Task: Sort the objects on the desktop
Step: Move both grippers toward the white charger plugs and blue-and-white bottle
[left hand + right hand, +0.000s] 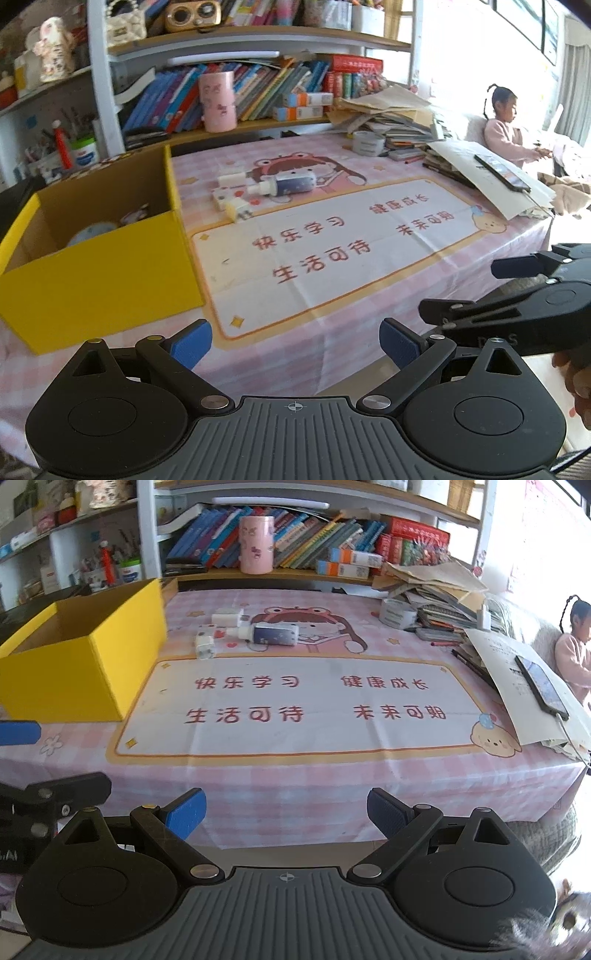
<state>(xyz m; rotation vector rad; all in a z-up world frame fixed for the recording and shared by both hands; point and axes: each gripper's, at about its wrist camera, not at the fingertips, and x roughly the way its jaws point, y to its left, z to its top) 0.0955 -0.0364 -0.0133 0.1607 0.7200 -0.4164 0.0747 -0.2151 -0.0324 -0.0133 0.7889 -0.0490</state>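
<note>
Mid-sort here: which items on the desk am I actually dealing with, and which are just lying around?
Job items:
yellow box, some items already inside
dark bottle with white cap, lying on its side
white charger plugs beside it
both open grippers, left gripper, right gripper

Lying about:
roll of tape
paper pile
phone
pink canister on the shelf

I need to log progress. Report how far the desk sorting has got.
Done: a few items already lie inside the yellow box. In hand: nothing; left gripper and right gripper are open and empty. Left: the bottle and white chargers on the pink tablecloth.
</note>
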